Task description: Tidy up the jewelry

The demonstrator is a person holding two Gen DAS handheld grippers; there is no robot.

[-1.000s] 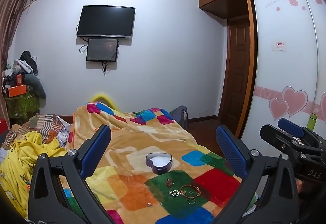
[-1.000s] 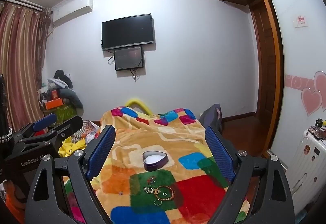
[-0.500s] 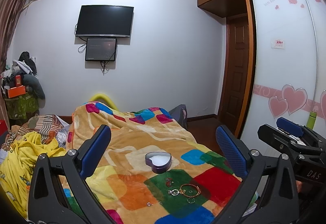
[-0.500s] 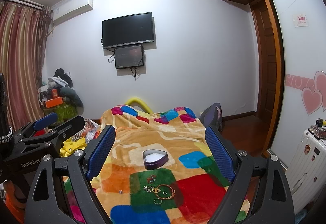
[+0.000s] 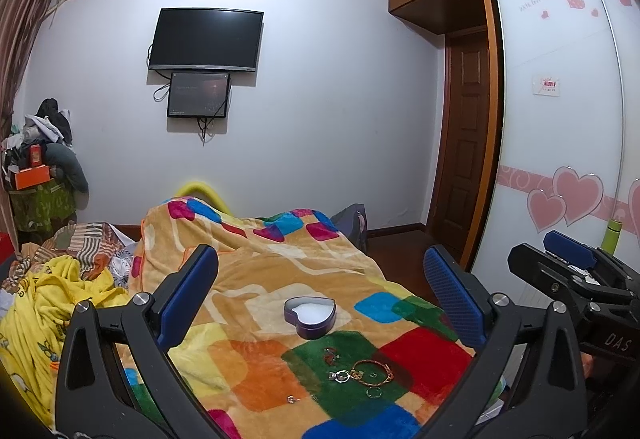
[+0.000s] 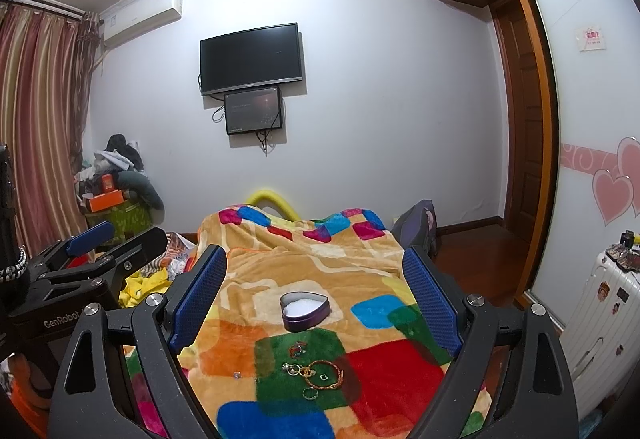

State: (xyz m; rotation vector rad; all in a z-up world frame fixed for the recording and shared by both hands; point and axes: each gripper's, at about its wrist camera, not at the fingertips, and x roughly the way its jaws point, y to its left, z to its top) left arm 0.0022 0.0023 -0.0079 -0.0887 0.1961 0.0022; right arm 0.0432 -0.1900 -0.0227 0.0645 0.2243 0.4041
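Note:
A purple heart-shaped box (image 5: 310,316) (image 6: 305,310) with a white lining stands open on the colourful blanket. In front of it lie a gold bracelet (image 5: 373,372) (image 6: 325,374), a small red piece (image 5: 330,354) (image 6: 296,349), a silver ring cluster (image 5: 341,375) (image 6: 293,369), a ring (image 5: 373,392) (image 6: 310,393) and a tiny stud (image 5: 291,398) (image 6: 236,374). My left gripper (image 5: 320,295) and my right gripper (image 6: 314,287) are both open, empty, and held above the near end of the bed, apart from the jewelry.
The blanket (image 5: 256,279) covers the bed. Yellow bedding (image 5: 52,303) is heaped at the left. The right gripper shows in the left wrist view (image 5: 576,279), the left gripper in the right wrist view (image 6: 100,251). A white suitcase (image 6: 600,303) stands at the right by the wardrobe.
Both views have shifted only slightly. The grippers stay open and the jewelry has not moved.

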